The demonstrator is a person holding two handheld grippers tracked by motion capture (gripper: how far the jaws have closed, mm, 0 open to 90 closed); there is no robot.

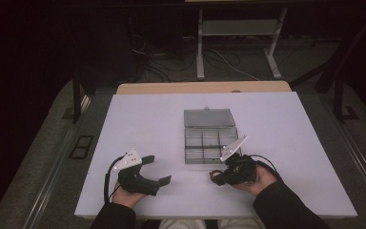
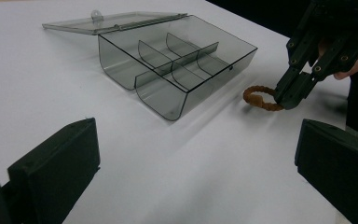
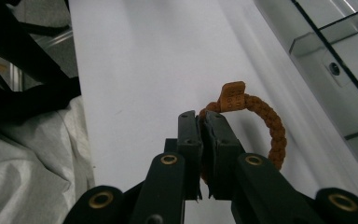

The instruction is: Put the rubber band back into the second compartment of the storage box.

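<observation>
Black right tool point(image 3: 204, 122) pinches a braided orange loop point(image 3: 265, 126) beside the clear box point(image 1: 209, 138).

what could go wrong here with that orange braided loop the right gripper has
The right gripper pinches the orange braided loop only at one edge, with most of the ring hanging free, so it might twist or slip out when lifted. The clear divided box sits close by with its lid open; the dangling loop could catch its front wall or land across a divider rather than in one compartment.

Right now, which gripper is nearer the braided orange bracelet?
Right. The right gripper is shut on the braided orange bracelet; the left gripper sits open, well off to its left.
</observation>
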